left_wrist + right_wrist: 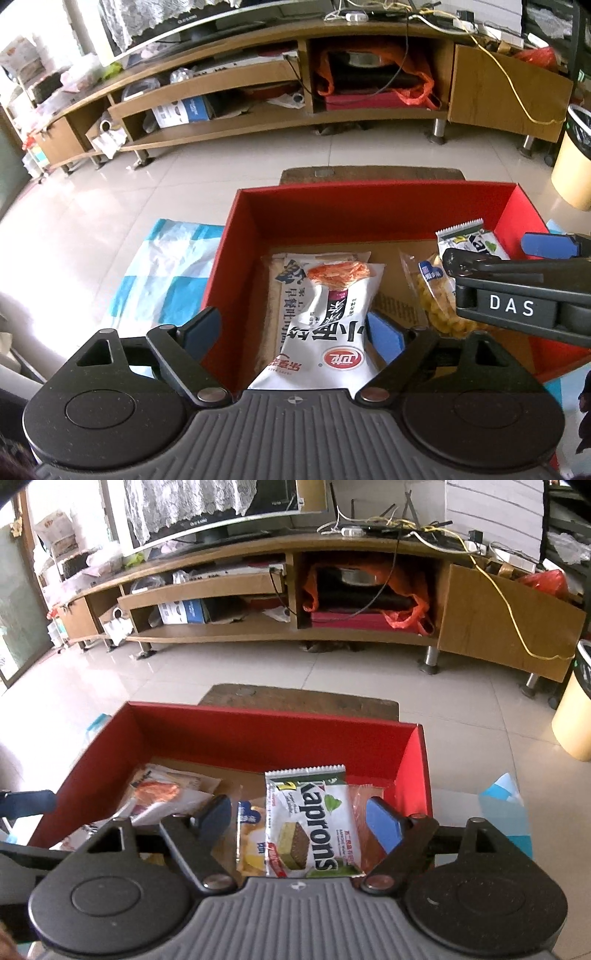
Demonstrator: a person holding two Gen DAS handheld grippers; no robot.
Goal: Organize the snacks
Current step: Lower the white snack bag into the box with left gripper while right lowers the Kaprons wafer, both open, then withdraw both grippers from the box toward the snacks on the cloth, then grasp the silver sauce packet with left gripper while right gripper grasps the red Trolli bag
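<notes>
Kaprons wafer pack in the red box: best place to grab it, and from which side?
Judging by its pose, take the Kaprons pack across its short width, mid-length, coming from above. It lies flat on other snacks in the red box, long sides exposed, and already sits between the open right gripper fingers; the serrated end seals are thin.

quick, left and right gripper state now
left gripper: open, white snack bag between the fingers, not gripped
right gripper: open, green wafer pack lying between the fingers

Left wrist view: looks steeply down, close over the red box's (236, 258) left half. Right wrist view: same tilt, close over the box's right half. Shared: box interior, tiled floor (332, 672), TV cabinet (369, 118) beyond.
</notes>
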